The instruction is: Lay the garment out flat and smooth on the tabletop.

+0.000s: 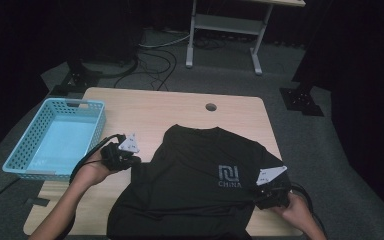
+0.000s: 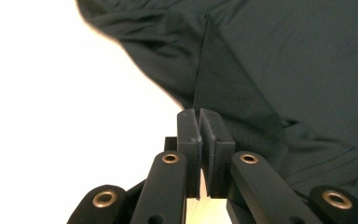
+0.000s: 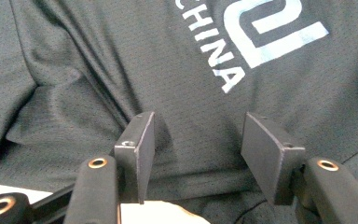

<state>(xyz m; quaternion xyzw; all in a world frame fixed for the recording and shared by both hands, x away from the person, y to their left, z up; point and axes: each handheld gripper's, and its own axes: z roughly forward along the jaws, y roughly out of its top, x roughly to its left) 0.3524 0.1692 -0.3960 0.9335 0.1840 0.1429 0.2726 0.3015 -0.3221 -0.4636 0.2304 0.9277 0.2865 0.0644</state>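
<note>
Black T-shirt [image 1: 195,185] lies spread, front side up, on a light wooden surface [image 1: 145,107]. Its collar points to the far edge of the surface and its hem hangs toward the person at the near edge, so its long axis runs from near to far in the high view. A pale logo with the word CHINA [image 1: 229,178] sits on the chest, reading upright from the person's side.

At the shirt's left edge, the left gripper [image 1: 130,161] is held in the person's left hand [image 1: 92,172]. In the left gripper view its two black jaws are pressed together with a thin fold of the shirt's fabric [image 2: 198,84] pinched between them, rising as a taut ridge.

At the shirt's right edge, near the sleeve, the right gripper [image 1: 269,192] is held in the person's right hand [image 1: 295,210]. In the right gripper view its jaws stand partly apart over the cloth just below the logo, with fabric lying between them but neither pad pressing on it.

A light blue plastic basket [image 1: 55,137] rests on the left end of the surface, well apart from the shirt.
</note>
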